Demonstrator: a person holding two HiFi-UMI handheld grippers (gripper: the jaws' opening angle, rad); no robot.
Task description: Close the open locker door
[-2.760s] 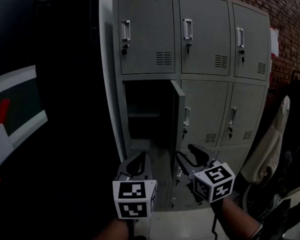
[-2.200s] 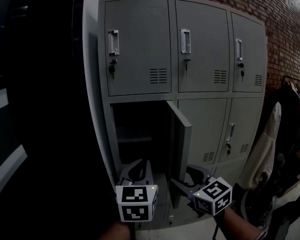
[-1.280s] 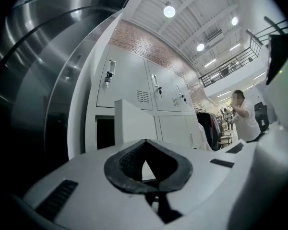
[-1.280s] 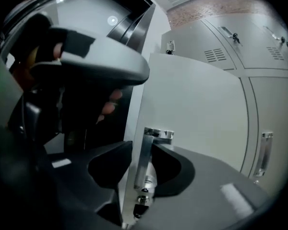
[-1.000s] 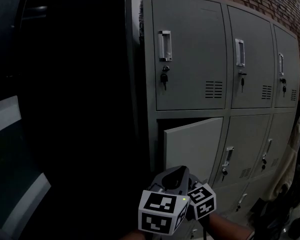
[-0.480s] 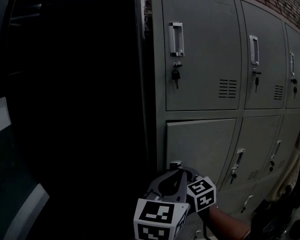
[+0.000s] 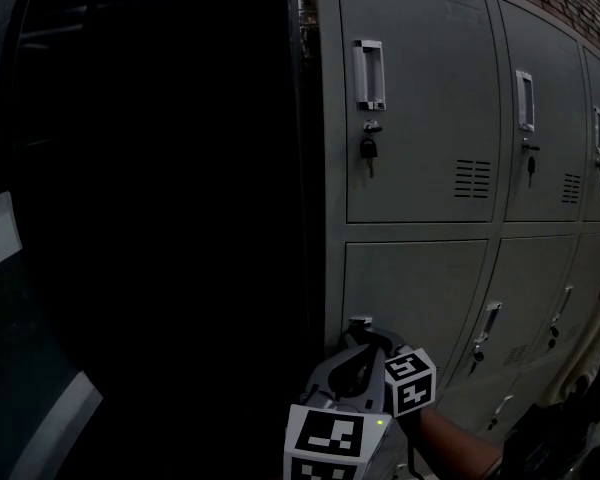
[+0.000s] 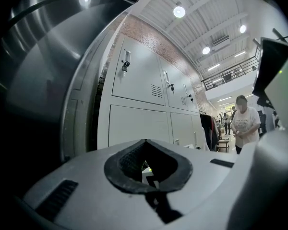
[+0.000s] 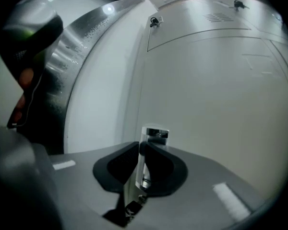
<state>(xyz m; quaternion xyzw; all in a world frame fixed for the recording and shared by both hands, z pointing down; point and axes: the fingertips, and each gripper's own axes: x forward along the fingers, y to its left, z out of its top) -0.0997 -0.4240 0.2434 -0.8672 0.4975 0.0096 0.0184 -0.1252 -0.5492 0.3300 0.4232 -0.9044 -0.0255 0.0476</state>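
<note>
The grey locker door (image 7: 420,288) in the middle row, left column, lies flush with its neighbours. Its chrome handle (image 7: 360,322) sits at the door's lower left corner. My right gripper (image 7: 370,332) reaches up to that handle. In the right gripper view the handle (image 9: 153,134) stands between the dark pads of my right gripper (image 9: 140,150); the jaws are closing and pinch it. My left gripper (image 7: 348,360) hangs just below and to the left, shut with nothing held. In the left gripper view my left gripper (image 8: 146,142) points at the door (image 8: 134,123) from a short way off.
A tall dark cabinet (image 7: 180,218) fills the left, right beside the lockers. The upper locker has a key (image 7: 368,148) in its lock. More closed lockers (image 7: 540,268) run to the right. A person (image 8: 244,123) stands far off in the hall.
The door has swung from ajar to flush with the locker front. My right gripper has closed onto the handle. Both grippers and the head view have moved closer to the lockers.
</note>
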